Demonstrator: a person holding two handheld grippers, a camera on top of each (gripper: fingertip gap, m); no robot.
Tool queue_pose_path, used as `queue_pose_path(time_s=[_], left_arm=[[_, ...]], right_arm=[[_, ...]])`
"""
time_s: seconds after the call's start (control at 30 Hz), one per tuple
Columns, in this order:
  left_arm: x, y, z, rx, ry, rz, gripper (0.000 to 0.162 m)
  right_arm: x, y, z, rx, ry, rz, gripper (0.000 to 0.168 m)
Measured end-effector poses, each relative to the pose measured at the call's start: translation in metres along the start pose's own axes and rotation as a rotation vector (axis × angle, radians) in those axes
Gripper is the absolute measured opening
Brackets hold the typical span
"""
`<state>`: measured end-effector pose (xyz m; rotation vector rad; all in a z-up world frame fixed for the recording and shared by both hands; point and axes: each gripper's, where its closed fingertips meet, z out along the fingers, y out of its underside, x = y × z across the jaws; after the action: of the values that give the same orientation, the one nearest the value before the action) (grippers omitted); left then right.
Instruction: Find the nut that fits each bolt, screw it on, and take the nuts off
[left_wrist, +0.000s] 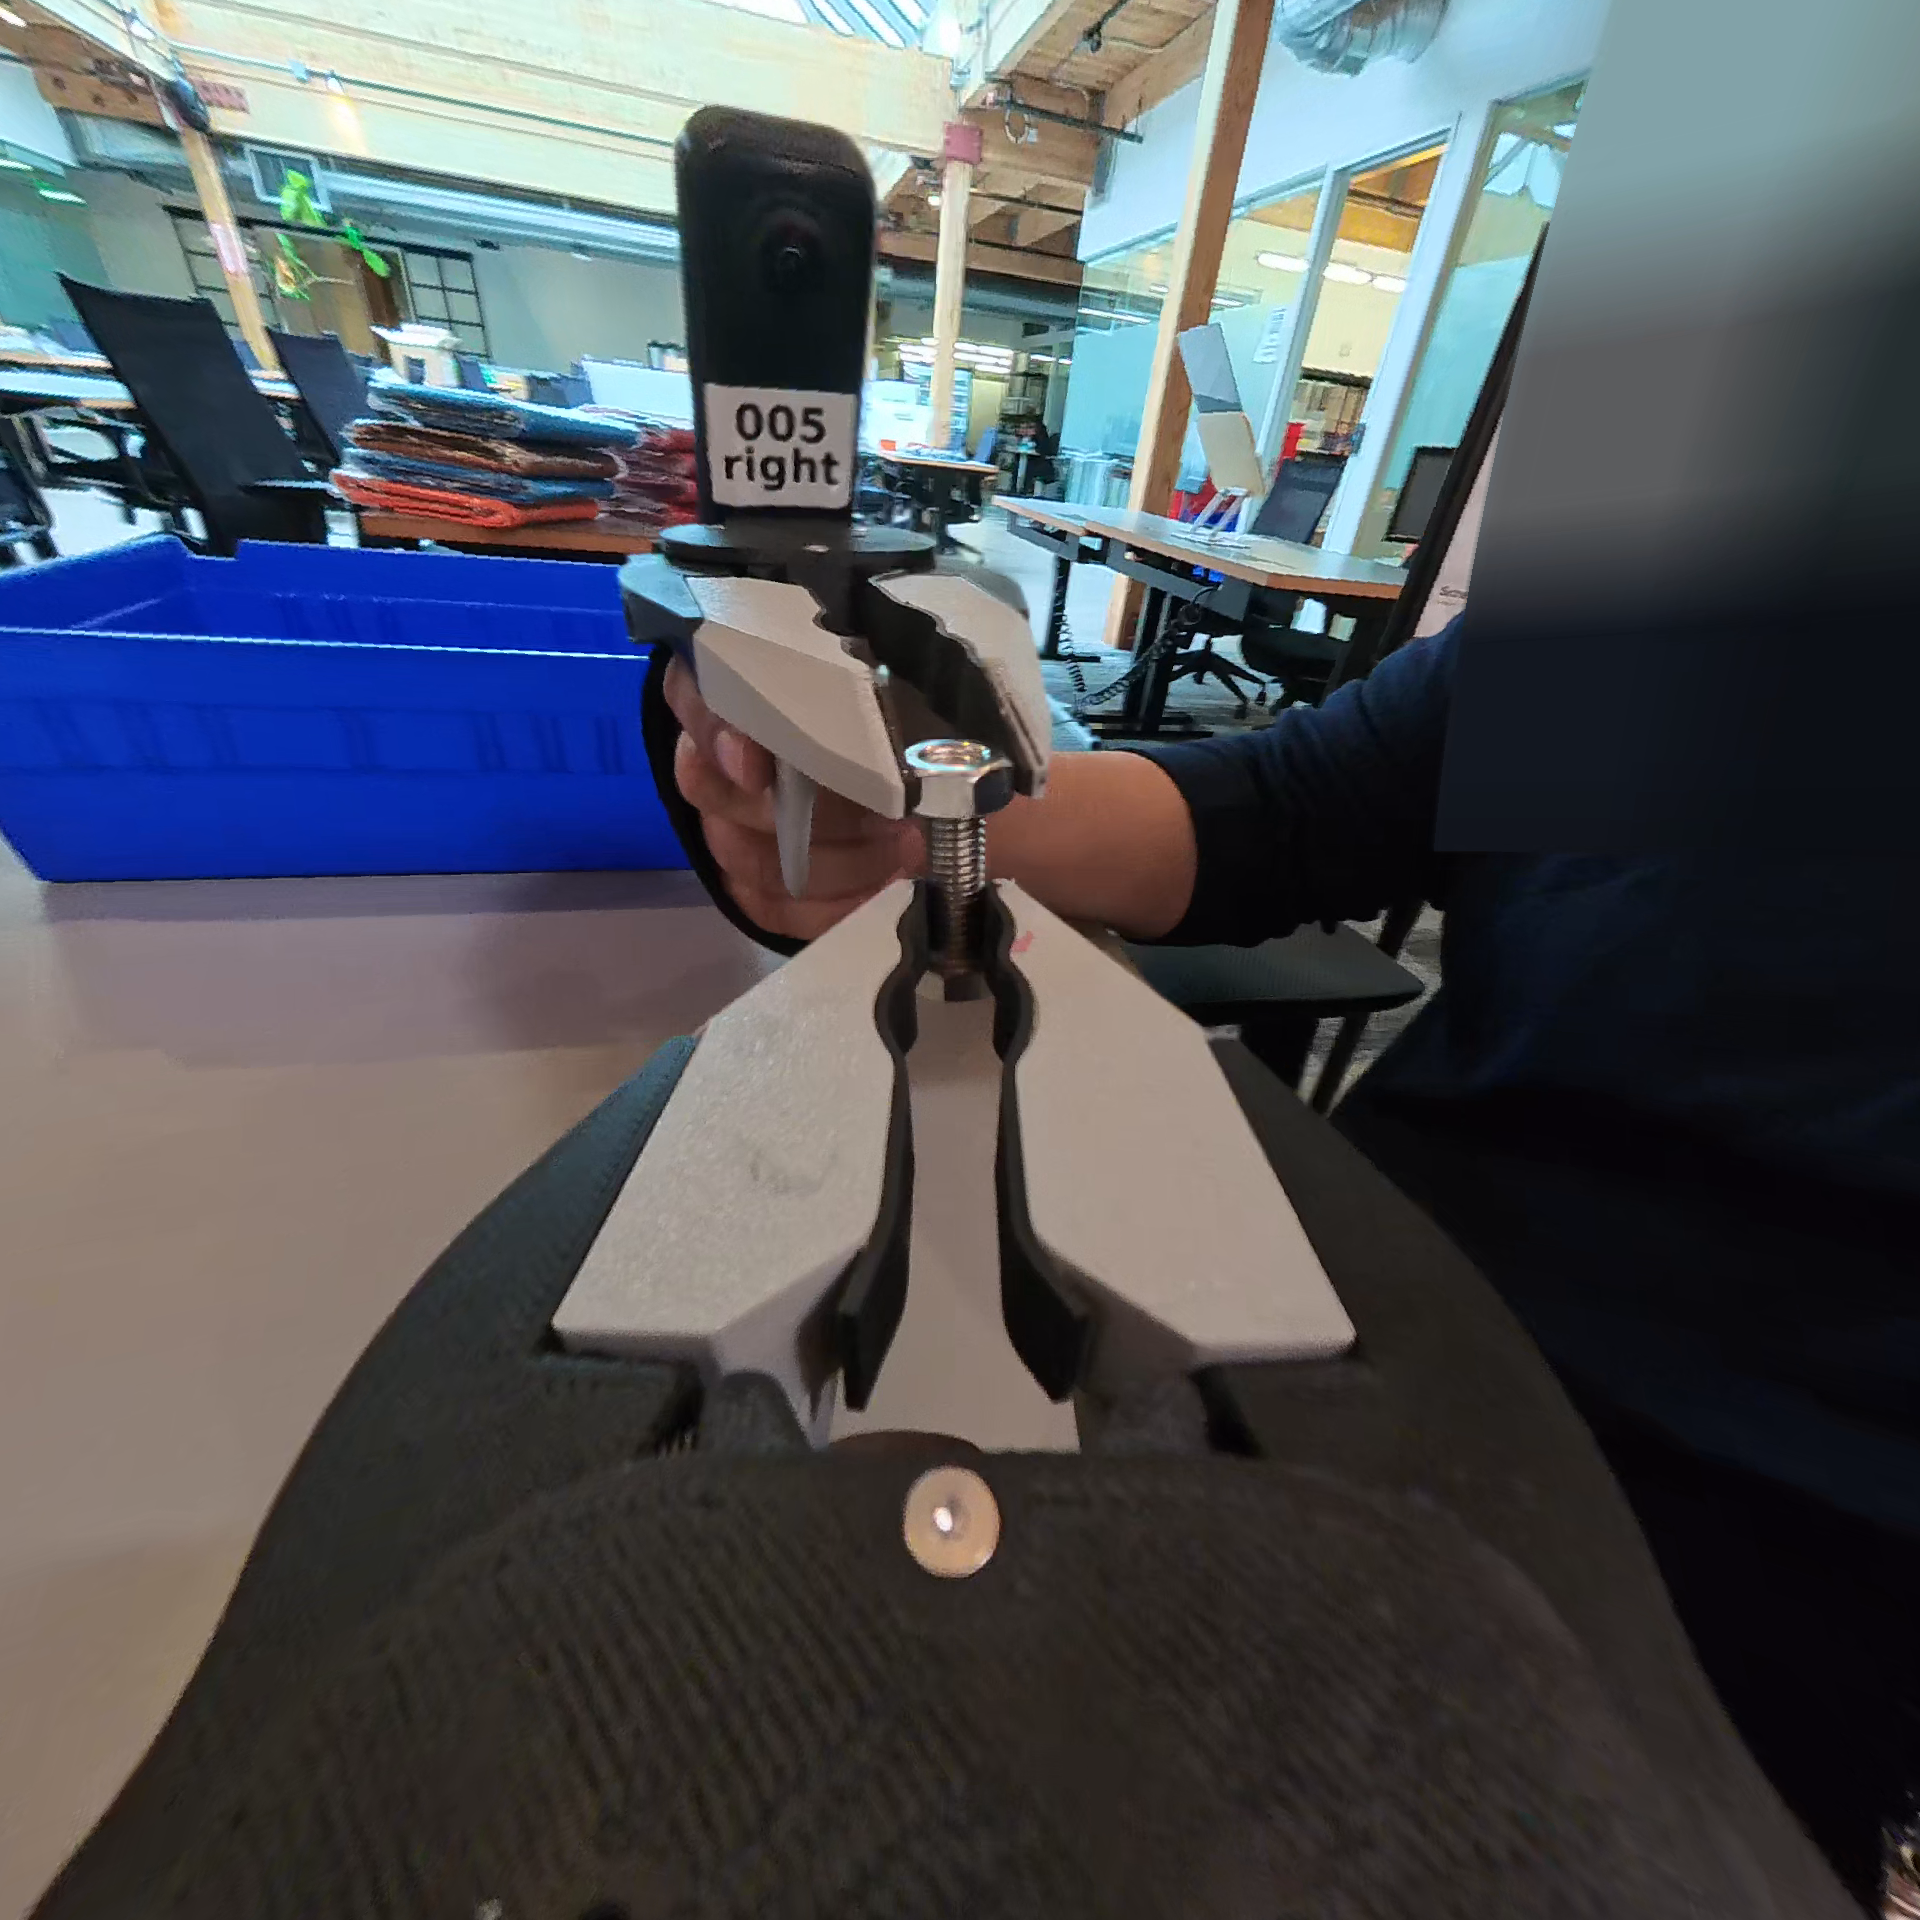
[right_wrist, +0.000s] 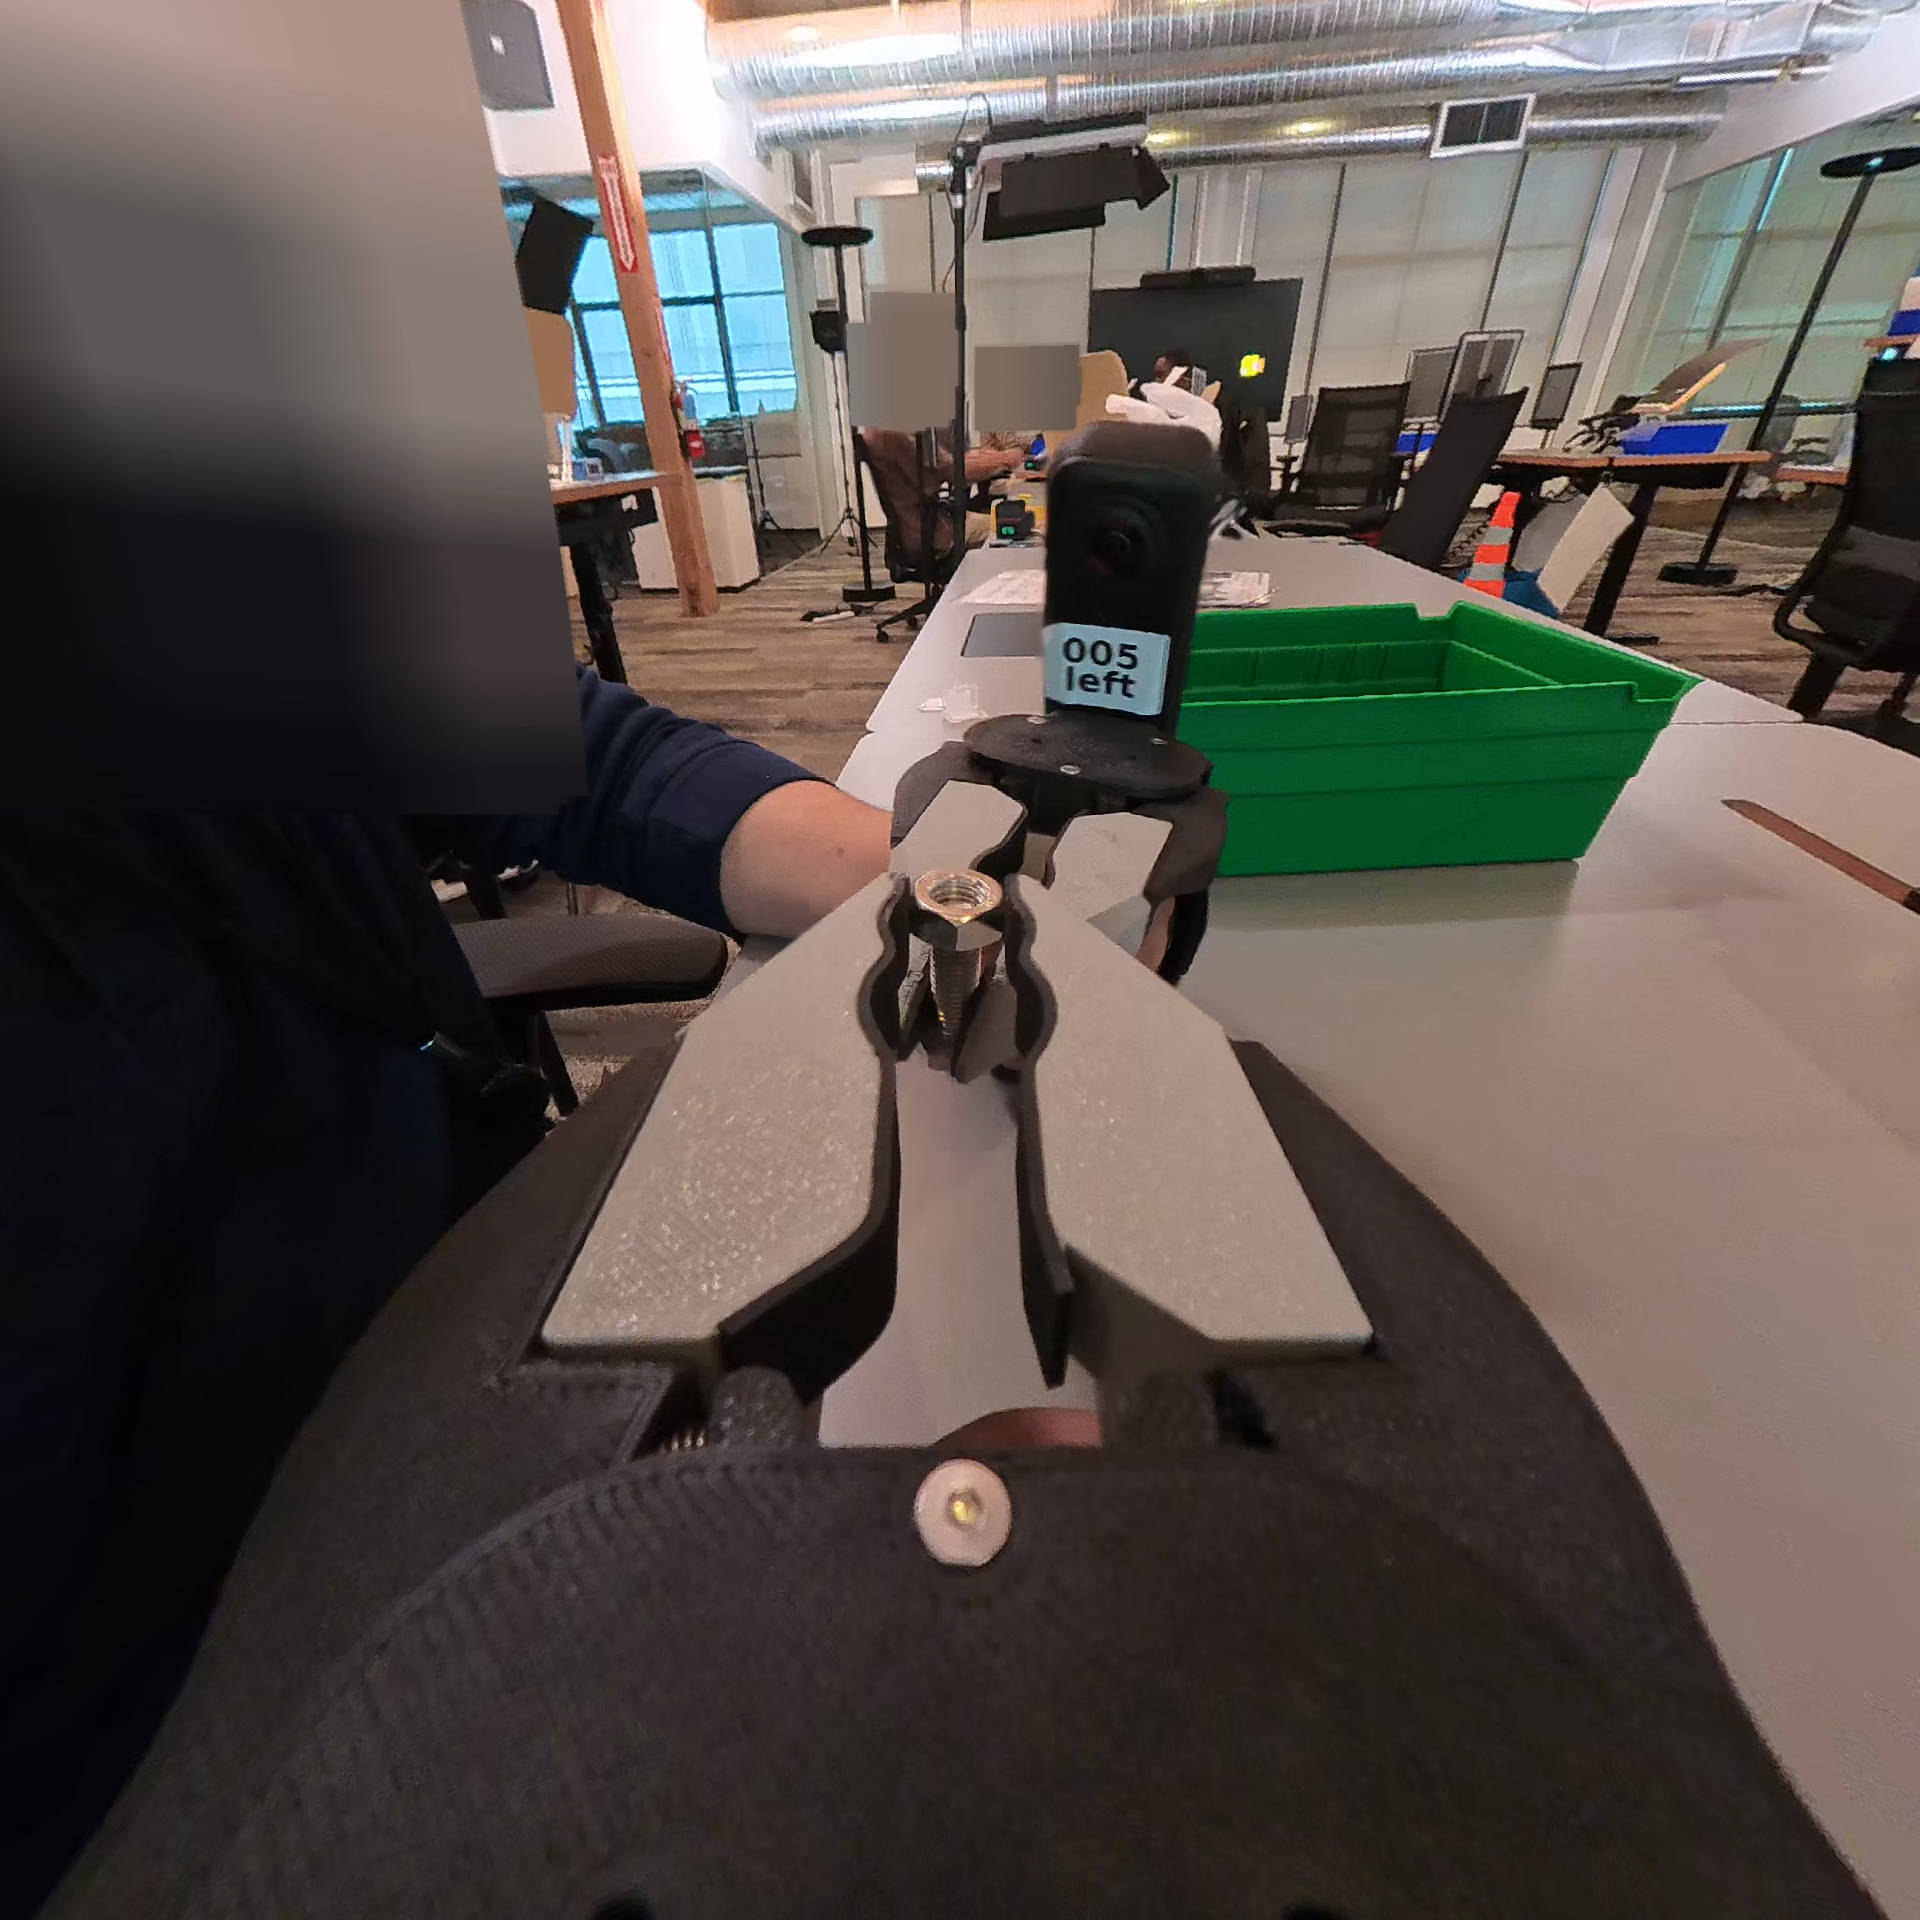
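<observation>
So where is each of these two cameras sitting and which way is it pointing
Left wrist view: sits on the left gripper, looks along its fingers over the table toward the blue bin; shows the right gripper, hand, sleeve.
Right wrist view: sits on the right gripper, faces the opposite way toward the green bin; shows the left gripper, forearm.
Shared: bolt held upright by the left gripper, nut at its top in the right.

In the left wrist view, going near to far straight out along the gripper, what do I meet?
Left gripper shut on the bolt shank → nut on the bolt's upper end → right gripper shut on that nut → the camera mounted on it → wooden desks behind.
</observation>
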<state>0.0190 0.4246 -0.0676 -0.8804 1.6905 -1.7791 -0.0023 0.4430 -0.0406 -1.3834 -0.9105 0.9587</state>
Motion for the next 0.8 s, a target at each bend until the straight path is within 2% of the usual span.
queue_pose_path(time_s=[0.33, 0.8], left_arm=[[-0.024, 0.004, -0.004, -0.034, -0.153, -0.001, 0.007], [-0.059, 0.011, -0.011, -0.076, -0.401, 0.002, 0.007]], right_arm=[[0.023, 0.006, -0.004, -0.049, 0.139, 0.022, 0.014], [0.058, 0.015, -0.009, -0.066, 0.418, 0.105, 0.014]])
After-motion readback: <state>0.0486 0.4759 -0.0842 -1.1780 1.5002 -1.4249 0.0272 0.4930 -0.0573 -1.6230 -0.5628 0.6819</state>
